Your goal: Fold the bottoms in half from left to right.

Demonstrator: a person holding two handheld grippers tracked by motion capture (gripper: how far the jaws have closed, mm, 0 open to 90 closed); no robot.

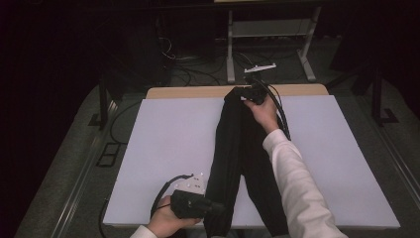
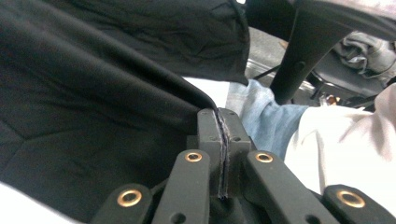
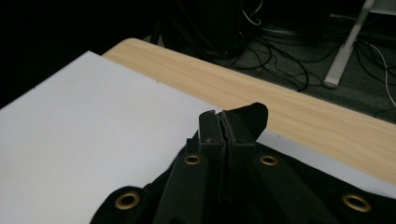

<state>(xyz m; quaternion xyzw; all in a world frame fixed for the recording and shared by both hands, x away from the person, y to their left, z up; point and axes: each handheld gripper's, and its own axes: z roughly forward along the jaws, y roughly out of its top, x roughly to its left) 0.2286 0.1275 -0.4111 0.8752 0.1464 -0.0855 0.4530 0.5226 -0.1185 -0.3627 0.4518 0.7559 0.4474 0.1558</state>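
Observation:
A pair of black trousers lies lengthwise on the white board, two legs running from the far edge toward the near edge. My left gripper is at the near edge, shut on the fabric of the left leg. In the left gripper view the jaws pinch a black fabric edge, and the cloth spreads to the left. My right gripper is at the far edge, shut on the trousers' far end. In the right gripper view a black cloth tip sticks out past the closed jaws.
The white board lies on a wooden table whose far strip shows bare. Behind it stand a desk frame and loose cables on the floor. The person's sleeve crosses the right leg of the trousers.

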